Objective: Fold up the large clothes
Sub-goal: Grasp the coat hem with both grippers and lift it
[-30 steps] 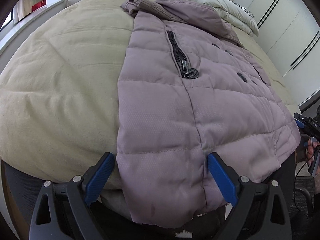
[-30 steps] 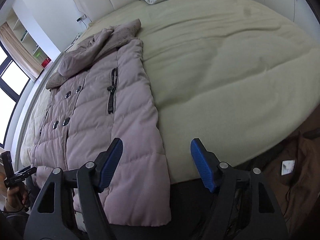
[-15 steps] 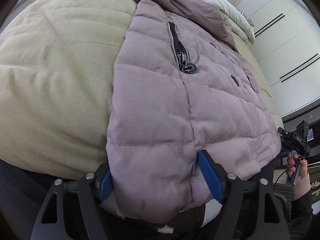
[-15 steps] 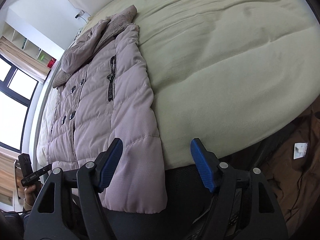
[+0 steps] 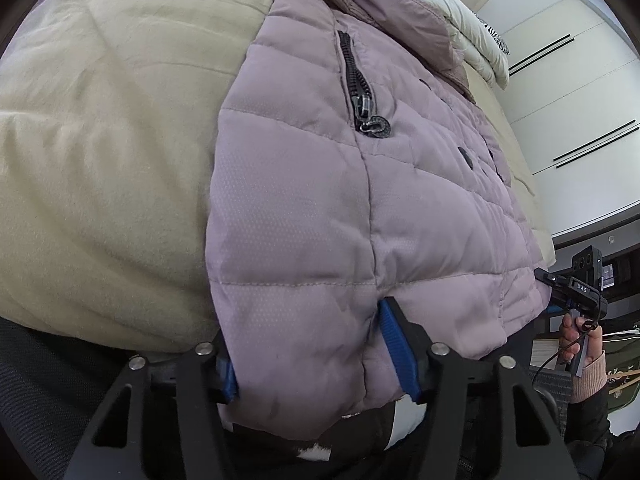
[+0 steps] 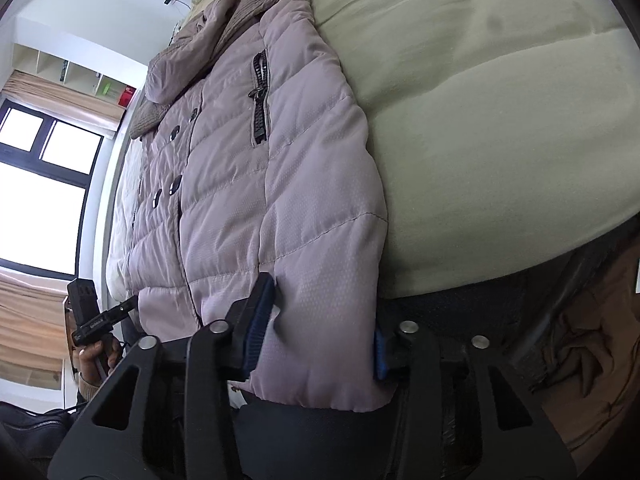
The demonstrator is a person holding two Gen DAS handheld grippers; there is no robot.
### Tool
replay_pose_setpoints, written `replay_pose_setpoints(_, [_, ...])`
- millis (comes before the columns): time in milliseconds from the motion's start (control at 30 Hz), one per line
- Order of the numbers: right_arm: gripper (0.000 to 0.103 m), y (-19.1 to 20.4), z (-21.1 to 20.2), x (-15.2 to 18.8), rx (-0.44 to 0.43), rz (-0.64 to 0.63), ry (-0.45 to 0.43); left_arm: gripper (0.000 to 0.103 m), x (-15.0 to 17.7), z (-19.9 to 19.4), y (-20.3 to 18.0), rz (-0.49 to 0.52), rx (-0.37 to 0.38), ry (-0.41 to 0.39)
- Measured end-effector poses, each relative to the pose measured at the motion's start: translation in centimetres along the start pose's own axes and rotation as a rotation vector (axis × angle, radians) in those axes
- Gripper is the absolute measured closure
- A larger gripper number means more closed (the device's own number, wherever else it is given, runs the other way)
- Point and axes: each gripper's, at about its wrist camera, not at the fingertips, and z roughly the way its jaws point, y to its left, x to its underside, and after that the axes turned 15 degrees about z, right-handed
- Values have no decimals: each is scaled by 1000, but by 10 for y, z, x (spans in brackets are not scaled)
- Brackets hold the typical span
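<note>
A mauve quilted puffer coat [image 5: 320,184] lies buttoned and face up along the bed, its hem hanging over the near edge; it also shows in the right wrist view [image 6: 256,184]. My left gripper [image 5: 312,356] is open, its blue pads on either side of the hem's left corner, fabric between them. My right gripper [image 6: 320,332] is open, its pads straddling the hem's right corner. Each gripper also shows small in the other's view, the right gripper [image 5: 576,292] and the left gripper [image 6: 96,320].
The beige duvet [image 5: 100,140] covers the bed [image 6: 500,100]. A folded white quilt [image 5: 472,28] lies at the headboard. White wardrobes [image 5: 580,100] stand on one side, a window [image 6: 36,184] on the other. Brown cloth [image 6: 592,360] lies on the floor.
Both grippers have moved forward onto the coat's hem, so each corner now sits between the pads. The right gripper has also shifted left. The jaws have narrowed slightly.
</note>
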Motion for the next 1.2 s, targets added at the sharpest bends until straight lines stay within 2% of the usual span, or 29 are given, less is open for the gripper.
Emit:
replay_pose_setpoints(67, [77, 2, 3, 1, 0, -9, -4, 70, -1, -2, 0, -9, 20, -13])
replay_pose_setpoints(133, [83, 3, 3, 3, 8, -26, -15, 84, -2, -5, -5, 8, 25, -22])
replay_pose_setpoints(267, [93, 16, -5, 12, 38, -98, -72, 92, -5, -15, -18, 60, 4, -36])
replay_pose_setpoints(367, [95, 35, -20, 24, 47, -163, -124, 94, -7, -34, -27, 84, 10, -72])
replay_pose_setpoints(467, [96, 49, -40, 34, 17, -187, -161, 95, -8, -57, -35, 106, 3, -100])
replay_pose_setpoints(600, [96, 56, -65, 49, -14, -209, -161, 95, 0, -73, -29, 103, -14, -76])
replay_pose_setpoints(700, [96, 62, -71, 50, -35, -210, -166, 96, -1, -75, -21, 60, 26, -78])
replay_pose_setpoints(833, [96, 85, -75, 26, -78, -226, -206, 96, -30, -96, -13, 2, 107, -208])
replay_pose_setpoints(900, [96, 105, -80, 7, -99, -249, -244, 96, -51, -112, -12, 2, 120, -287])
replay_pose_setpoints(1033, [97, 143, -98, -32, -134, -285, -374, 96, -99, -132, -2, -16, 148, -419])
replay_pose_setpoints(1133, [97, 171, -110, -68, -138, -299, -488, 96, -140, -142, -1, 8, 100, -502])
replay_pose_setpoints(1200, [97, 198, -110, -92, -109, -319, -561, 96, -169, -146, 0, 25, 75, -544])
